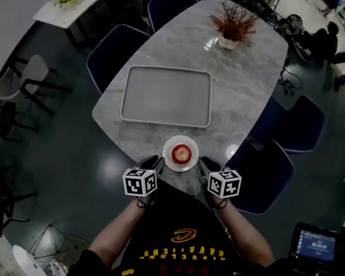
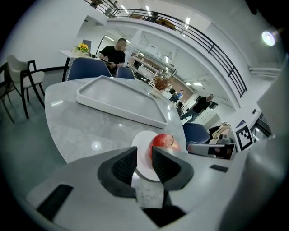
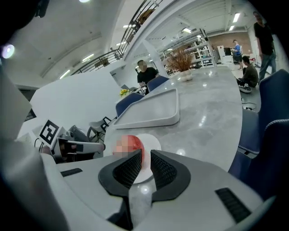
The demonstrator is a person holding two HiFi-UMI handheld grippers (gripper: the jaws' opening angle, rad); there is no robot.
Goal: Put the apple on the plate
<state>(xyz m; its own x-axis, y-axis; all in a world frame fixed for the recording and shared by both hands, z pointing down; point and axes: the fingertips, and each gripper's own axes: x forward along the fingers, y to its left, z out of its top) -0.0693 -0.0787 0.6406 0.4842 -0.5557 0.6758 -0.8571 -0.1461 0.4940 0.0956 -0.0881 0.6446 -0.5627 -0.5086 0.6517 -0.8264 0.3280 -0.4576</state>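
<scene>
A red apple (image 1: 182,152) sits on a small white plate (image 1: 170,159) at the near edge of the marble table (image 1: 239,98). My left gripper (image 1: 155,162) is just left of the plate and my right gripper (image 1: 205,164) just right of it, both short of touching it. In the left gripper view the apple (image 2: 163,142) and plate (image 2: 140,139) lie past the left gripper (image 2: 143,155), whose jaws stand close together with nothing between them. The right gripper (image 3: 145,163) looks the same, with the apple (image 3: 132,145) on the plate (image 3: 152,143) beyond it.
A grey empty tray (image 1: 168,95) lies mid-table behind the plate. At the far end stands a vase of dried twigs (image 1: 230,24). Blue chairs (image 1: 273,170) ring the table. People sit and stand in the background.
</scene>
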